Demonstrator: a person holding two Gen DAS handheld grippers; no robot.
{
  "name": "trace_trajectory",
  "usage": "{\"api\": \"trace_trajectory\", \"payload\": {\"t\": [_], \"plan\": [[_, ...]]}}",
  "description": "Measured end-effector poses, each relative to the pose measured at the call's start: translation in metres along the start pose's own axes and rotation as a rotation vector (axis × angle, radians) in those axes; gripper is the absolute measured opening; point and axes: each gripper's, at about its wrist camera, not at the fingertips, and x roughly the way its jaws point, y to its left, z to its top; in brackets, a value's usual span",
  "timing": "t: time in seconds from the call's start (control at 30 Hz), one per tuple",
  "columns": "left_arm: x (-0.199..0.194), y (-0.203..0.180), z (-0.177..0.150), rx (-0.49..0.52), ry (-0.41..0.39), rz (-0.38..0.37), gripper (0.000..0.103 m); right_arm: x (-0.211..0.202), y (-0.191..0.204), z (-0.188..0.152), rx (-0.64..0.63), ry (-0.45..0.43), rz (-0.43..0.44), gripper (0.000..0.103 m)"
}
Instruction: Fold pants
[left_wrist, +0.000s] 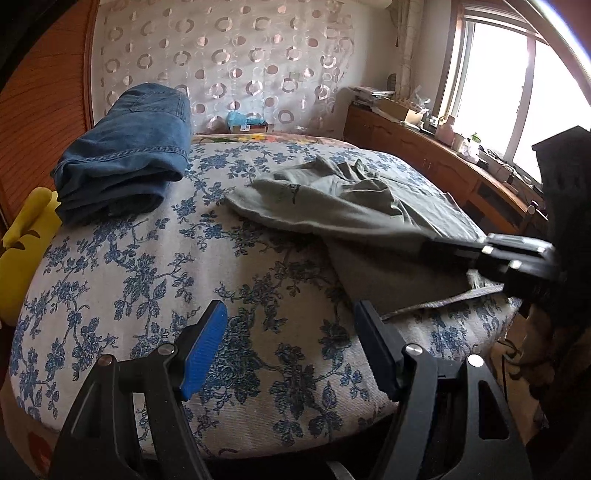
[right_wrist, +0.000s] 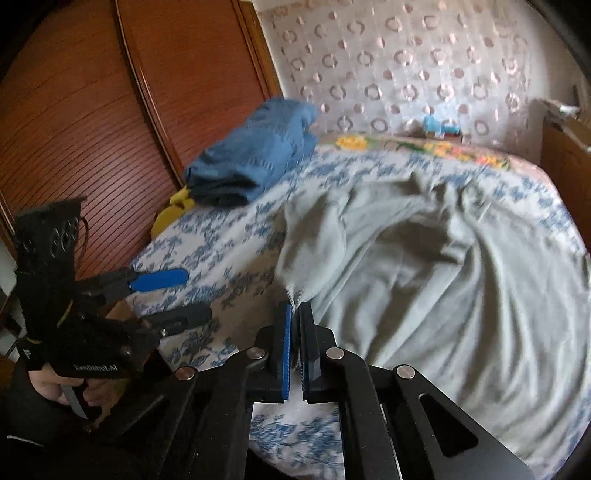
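The right claw (right_wrist: 295, 328) is closed on the near hem of the grey pants (right_wrist: 424, 266), which stretch toward the bed's (left_wrist: 258, 369) far right corner, while the left claw (left_wrist: 291, 347), wide open, hovers beside them.

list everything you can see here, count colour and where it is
grey-green pants: 1, spread rumpled on the bed's right half
folded jeans: 1, blue, far left of the bed
bedspread: 1, white with blue flowers, covering the bed
yellow object: 1, off the bed's left edge
wooden cabinet: 1, brown, under the window, cluttered top
left tool: open over bare bedspread
right tool: shut on the pants' near edge
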Motion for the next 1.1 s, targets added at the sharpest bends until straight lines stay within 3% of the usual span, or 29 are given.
{"api": "trace_trajectory", "payload": {"t": [0.33,0.63,1.1], "plan": [[-0.001,-0.015,0.012,0.028,-0.008,-0.024,0.072,-0.06,-0.02,-0.002,-0.002,-0.1,-0.109,0.003],[0.004,-0.052,0.038,0.078,-0.025,-0.078,0.072,-0.11,-0.033,-0.02,0.026,-0.152,-0.206,0.003],[0.028,-0.102,0.048,0.152,0.002,-0.123,0.072,-0.142,-0.041,-0.057,0.108,-0.138,-0.271,0.003]]}}
